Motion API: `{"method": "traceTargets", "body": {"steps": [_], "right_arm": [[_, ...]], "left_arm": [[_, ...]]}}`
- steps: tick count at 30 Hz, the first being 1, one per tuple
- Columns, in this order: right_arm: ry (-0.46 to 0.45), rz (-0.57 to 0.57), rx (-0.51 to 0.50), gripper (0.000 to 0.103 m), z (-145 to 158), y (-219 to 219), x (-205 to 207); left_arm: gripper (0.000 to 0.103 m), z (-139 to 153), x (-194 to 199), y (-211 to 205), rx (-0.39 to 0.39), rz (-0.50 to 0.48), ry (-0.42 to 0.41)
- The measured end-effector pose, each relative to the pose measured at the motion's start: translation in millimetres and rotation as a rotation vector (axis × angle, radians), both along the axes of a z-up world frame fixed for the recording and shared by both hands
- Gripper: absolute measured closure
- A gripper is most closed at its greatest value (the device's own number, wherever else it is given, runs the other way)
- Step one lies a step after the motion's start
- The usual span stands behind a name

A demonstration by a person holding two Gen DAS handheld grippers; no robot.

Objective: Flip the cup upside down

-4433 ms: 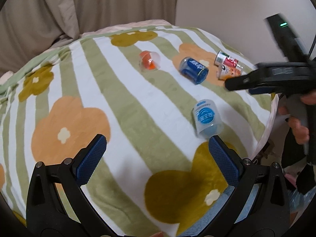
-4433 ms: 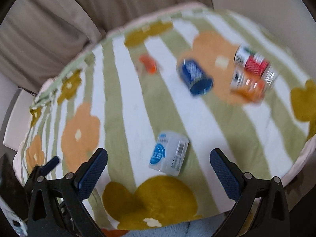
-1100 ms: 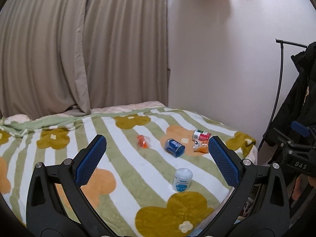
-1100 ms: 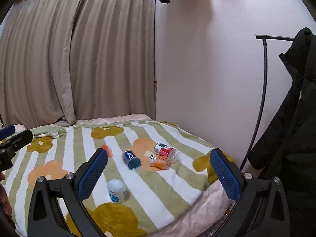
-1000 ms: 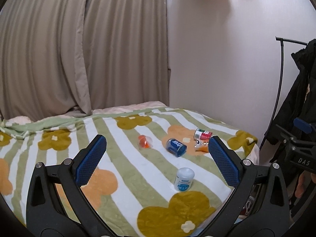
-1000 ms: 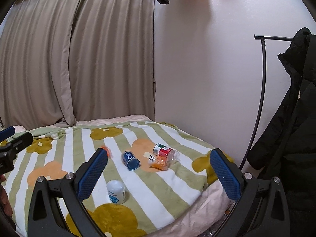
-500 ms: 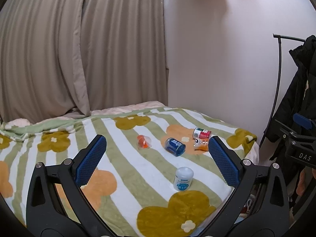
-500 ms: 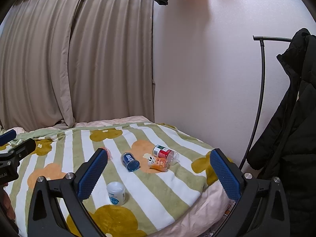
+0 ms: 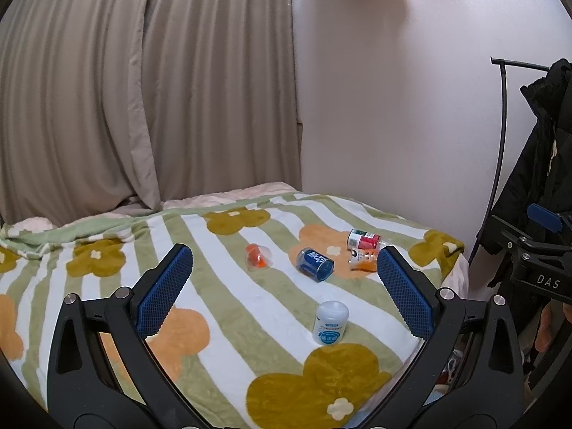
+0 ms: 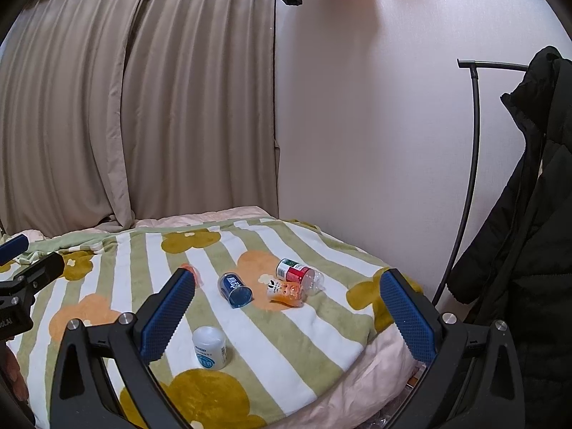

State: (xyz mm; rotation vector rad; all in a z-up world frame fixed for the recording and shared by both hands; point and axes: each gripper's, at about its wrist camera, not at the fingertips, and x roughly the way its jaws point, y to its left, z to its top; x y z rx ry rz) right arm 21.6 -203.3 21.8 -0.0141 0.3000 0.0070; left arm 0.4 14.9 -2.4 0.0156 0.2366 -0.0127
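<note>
A small white cup with a blue label [image 9: 330, 323] stands with its closed end up on the striped flower blanket [image 9: 221, 307]; it also shows in the right wrist view [image 10: 210, 347]. My left gripper [image 9: 284, 291] is open and empty, held back from the bed and well short of the cup. My right gripper [image 10: 286, 312] is open and empty, also held back from the bed. Each gripper shows at the edge of the other's view.
A blue cup [image 9: 314, 264] lies on its side, next to a red-label cup [image 9: 364, 240], an orange cup [image 9: 363, 261] and a small clear cup with orange inside [image 9: 256, 256]. Curtains [image 9: 143, 89] hang behind the bed. A dark coat on a rack [image 10: 529, 214] stands on the right.
Both grippers have pulled back and up from the bed since 4.4 s ago. The white cup, then lying tilted, now stands closed end up. Over the last second little has moved.
</note>
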Motion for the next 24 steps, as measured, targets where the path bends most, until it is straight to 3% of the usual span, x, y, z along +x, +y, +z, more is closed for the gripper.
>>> {"method": "traceTargets", "body": {"steps": [24], "right_arm": [[0.0,-0.001,0.005,0.0,-1.3,-0.5,1.0]], "left_arm": [[0.0,-1.9,1.6,0.7,0.008,-0.009,0.001]]}}
